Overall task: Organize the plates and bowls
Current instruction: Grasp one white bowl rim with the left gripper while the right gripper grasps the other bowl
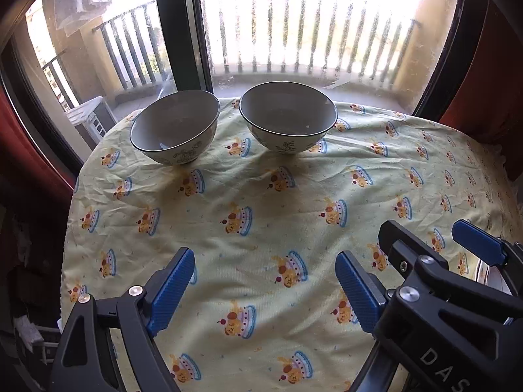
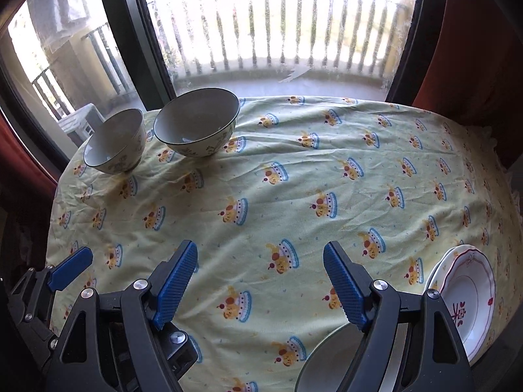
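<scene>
Two grey bowls with dark rims and flower patterns stand side by side at the table's far left: the left bowl [image 1: 176, 127] [image 2: 115, 140] and the right bowl [image 1: 288, 121] [image 2: 197, 121]. A white plate with red trim [image 2: 470, 297] lies on another plate at the near right edge. A grey plate [image 2: 330, 362] lies under my right gripper. My left gripper [image 1: 264, 290] is open and empty above the cloth. My right gripper [image 2: 260, 285] is open and empty; it also shows in the left wrist view [image 1: 421, 241].
The table wears a yellow cloth [image 1: 261, 202] with a cartoon print. A glass balcony door [image 1: 294, 32] with a dark frame stands right behind the table. Red curtains [image 2: 474, 49] hang at both sides.
</scene>
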The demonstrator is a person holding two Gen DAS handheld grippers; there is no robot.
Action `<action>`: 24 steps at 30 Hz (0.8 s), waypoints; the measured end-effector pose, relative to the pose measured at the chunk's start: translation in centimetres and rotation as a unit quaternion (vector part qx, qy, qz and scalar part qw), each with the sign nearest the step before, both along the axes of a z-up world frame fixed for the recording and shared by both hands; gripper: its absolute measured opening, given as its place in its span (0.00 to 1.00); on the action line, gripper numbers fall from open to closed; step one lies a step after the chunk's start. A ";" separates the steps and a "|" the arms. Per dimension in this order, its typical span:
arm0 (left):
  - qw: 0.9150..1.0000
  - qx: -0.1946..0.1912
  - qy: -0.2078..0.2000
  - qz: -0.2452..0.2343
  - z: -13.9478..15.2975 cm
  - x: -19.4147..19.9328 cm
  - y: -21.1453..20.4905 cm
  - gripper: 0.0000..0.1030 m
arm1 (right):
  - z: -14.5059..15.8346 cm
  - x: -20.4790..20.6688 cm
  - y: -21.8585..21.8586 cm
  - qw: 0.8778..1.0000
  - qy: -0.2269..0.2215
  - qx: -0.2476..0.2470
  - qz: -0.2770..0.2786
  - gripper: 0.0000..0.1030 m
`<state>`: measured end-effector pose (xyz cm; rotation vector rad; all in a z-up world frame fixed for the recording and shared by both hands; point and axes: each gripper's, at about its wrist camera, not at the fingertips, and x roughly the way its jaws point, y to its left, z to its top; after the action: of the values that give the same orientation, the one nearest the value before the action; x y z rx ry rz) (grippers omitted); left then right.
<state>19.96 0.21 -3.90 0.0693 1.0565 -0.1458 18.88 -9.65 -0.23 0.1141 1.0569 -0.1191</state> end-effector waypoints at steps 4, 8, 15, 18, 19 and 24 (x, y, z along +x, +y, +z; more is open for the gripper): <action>1.000 0.004 -0.009 -0.005 0.1 2.3 1.1 0.85 | 0.1 2.0 1.4 1.000 -0.007 -0.003 -0.014 0.80; 1.000 0.007 -0.020 -0.007 0.1 4.7 1.4 0.83 | 0.3 4.1 2.2 1.000 -0.014 -0.005 -0.026 0.80; 0.999 0.000 -0.035 -0.001 0.0 8.9 1.3 0.76 | 0.5 8.3 2.3 0.999 -0.027 0.000 -0.043 0.80; 0.999 0.002 -0.039 0.006 -0.4 10.6 1.0 0.74 | 0.3 10.1 2.0 0.998 -0.031 0.001 -0.050 0.80; 0.999 0.003 -0.039 0.008 -0.5 11.2 0.8 0.73 | 0.2 10.7 1.9 0.998 -0.032 0.003 -0.052 0.80; 0.999 -0.001 -0.033 0.017 -1.4 13.6 0.3 0.64 | -0.7 13.3 1.2 0.998 -0.034 0.009 -0.060 0.80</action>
<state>33.61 0.47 -5.32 0.0550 0.9904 -0.1130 32.18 -8.46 -0.97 0.1975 0.9827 -0.2136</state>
